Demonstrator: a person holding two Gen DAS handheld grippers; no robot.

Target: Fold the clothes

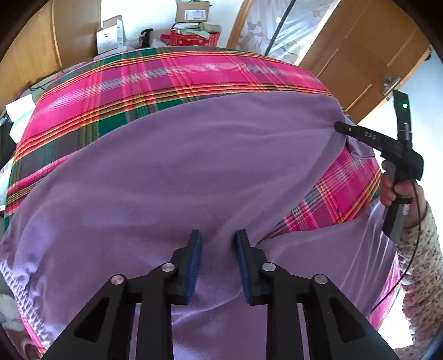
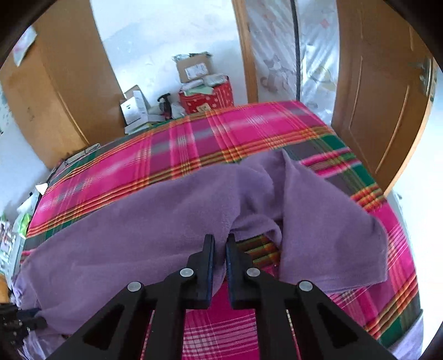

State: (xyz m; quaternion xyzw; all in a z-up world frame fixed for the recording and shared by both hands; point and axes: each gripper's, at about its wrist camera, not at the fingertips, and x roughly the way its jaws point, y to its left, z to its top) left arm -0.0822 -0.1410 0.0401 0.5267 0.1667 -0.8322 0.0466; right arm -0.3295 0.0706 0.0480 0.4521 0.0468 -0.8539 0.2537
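Observation:
A purple fleece garment (image 1: pixel 193 171) lies spread over a pink plaid blanket (image 1: pixel 144 80). My left gripper (image 1: pixel 218 235) is over the garment's near middle. Its blue-padded jaws stand apart, and a soft ridge of the purple cloth lies loose in the gap. At the garment's right edge, my right gripper (image 1: pixel 338 126) pinches the cloth, which draws into creases towards its tip. In the right wrist view the right gripper (image 2: pixel 219 240) has its jaws nearly together on a purple edge, beside a short sleeve (image 2: pixel 332 235) folded over the garment (image 2: pixel 138 221).
A hand in a floral sleeve (image 1: pixel 420 249) holds the right gripper's handle. Cardboard boxes (image 1: pixel 191 11) and a red bag (image 1: pixel 193 37) are stacked beyond the blanket's far edge. A wooden door (image 1: pixel 368 52) stands at the right and a wooden cabinet (image 2: pixel 63 91) at the left.

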